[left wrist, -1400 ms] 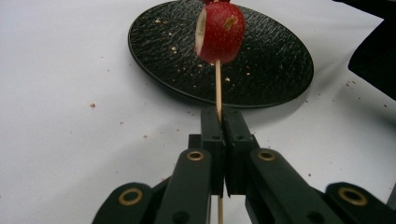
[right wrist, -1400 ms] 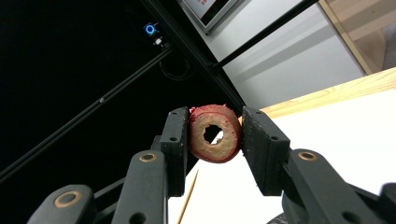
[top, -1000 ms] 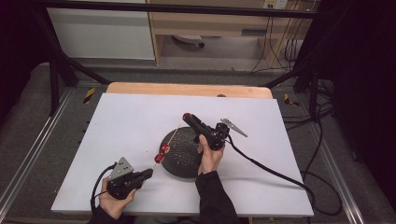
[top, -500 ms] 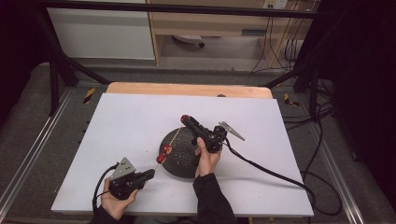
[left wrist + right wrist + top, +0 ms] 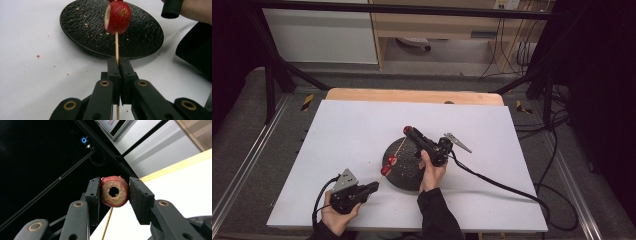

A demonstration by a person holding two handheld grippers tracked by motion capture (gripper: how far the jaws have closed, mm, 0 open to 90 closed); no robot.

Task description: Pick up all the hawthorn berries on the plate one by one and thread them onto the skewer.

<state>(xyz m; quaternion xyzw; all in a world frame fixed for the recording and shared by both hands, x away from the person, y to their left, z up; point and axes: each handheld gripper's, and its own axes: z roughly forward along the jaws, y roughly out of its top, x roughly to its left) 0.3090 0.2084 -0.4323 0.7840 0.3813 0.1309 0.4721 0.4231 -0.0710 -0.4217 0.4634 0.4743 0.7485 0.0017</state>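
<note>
Two grippers are at work over a dark round plate (image 5: 404,172) that lies on the white table (image 5: 352,130). The left gripper (image 5: 119,65) has its jaws closed tight on a thin wooden skewer (image 5: 116,45), which rises over the near edge of the plate and carries a red fruit piece (image 5: 118,17) on it. The right gripper (image 5: 114,192), raised above the plate, holds a red-skinned ring slice (image 5: 114,191) with a hole in its middle, pressed between both jaws.
</note>
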